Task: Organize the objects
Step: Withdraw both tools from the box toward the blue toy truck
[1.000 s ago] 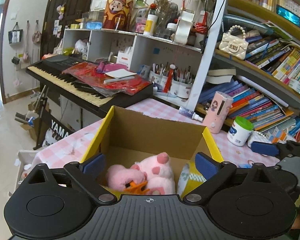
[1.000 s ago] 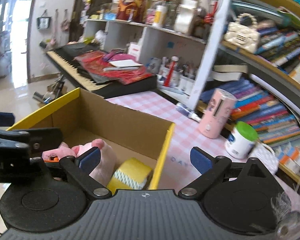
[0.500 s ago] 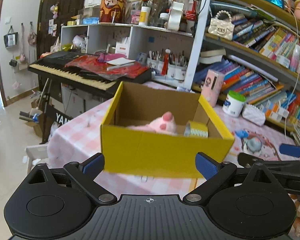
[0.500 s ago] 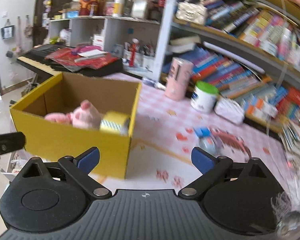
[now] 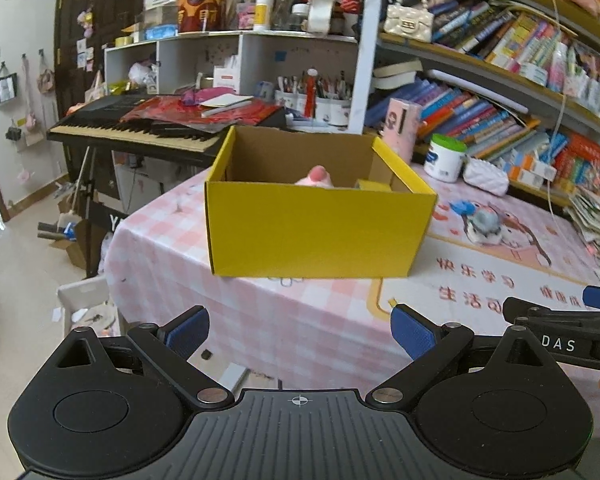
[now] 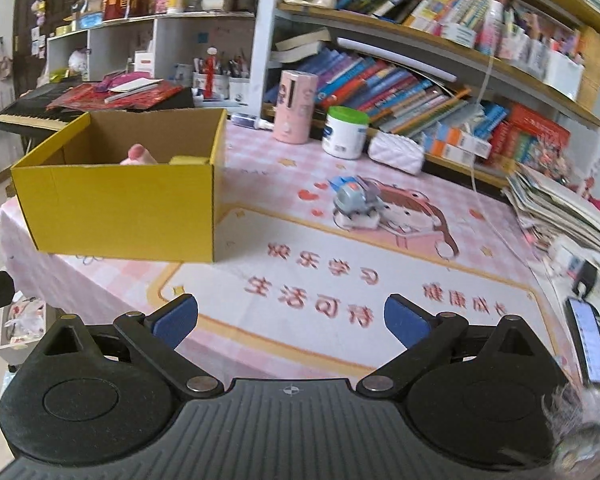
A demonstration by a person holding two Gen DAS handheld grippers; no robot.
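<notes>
A: Where are we? The yellow box [image 6: 124, 204] already holds a pink plush [image 6: 140, 155] and a tape roll, I think.

B: Between picks. Left gripper [image 5: 300, 330] and right gripper [image 6: 290, 320] both gape empty, the right's jaws just widened. Next: reach the grey-blue toy [image 6: 354, 196] on the tablecloth [image 6: 260, 236], right of the box.

The box [image 6: 120, 204] sits on the table [image 6: 300, 280], left of the toy [image 6: 354, 200], with a plush [image 6: 140, 154] inside.

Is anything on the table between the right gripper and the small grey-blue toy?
Nothing visible. Only bare printed tablecloth lies between the open right gripper and the grey-blue toy; the yellow box sits off to the side.
</notes>
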